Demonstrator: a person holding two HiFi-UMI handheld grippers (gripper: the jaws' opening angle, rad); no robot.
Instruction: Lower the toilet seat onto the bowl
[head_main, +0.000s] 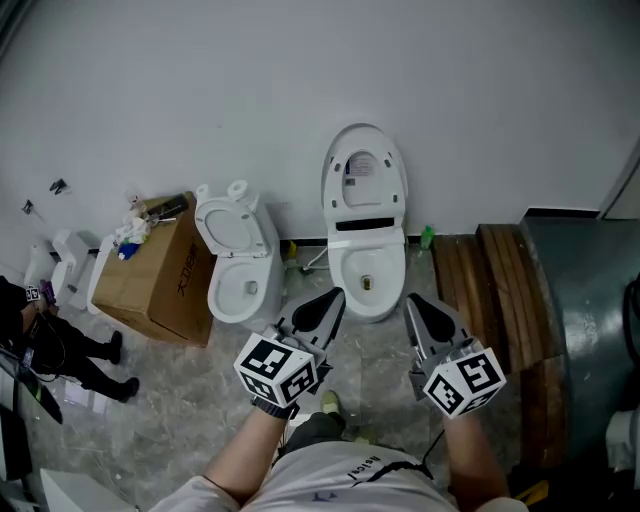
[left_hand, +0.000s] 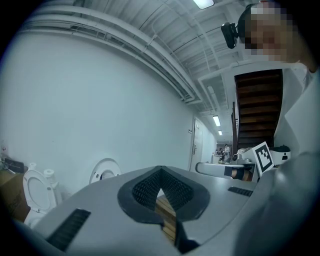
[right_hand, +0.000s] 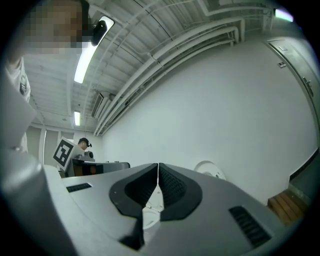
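A white toilet (head_main: 366, 268) stands against the wall, its seat and lid (head_main: 364, 172) raised upright above the open bowl. My left gripper (head_main: 333, 297) hovers just in front of the bowl's left side, and my right gripper (head_main: 412, 301) hangs at the bowl's right front. Neither touches the toilet. Both are shut with nothing between the jaws. The left gripper view shows its closed tips (left_hand: 160, 169) and the raised lid (left_hand: 105, 173) beyond. In the right gripper view the closed tips (right_hand: 158, 165) point towards the wall, with the lid (right_hand: 210, 170) to the right.
A second white toilet (head_main: 240, 275) with its seat up stands to the left, beside a cardboard box (head_main: 160, 272). Wooden planks (head_main: 500, 290) and a grey metal unit (head_main: 590, 300) lie to the right. A small green bottle (head_main: 427, 237) sits by the wall. A person (head_main: 40, 340) is at far left.
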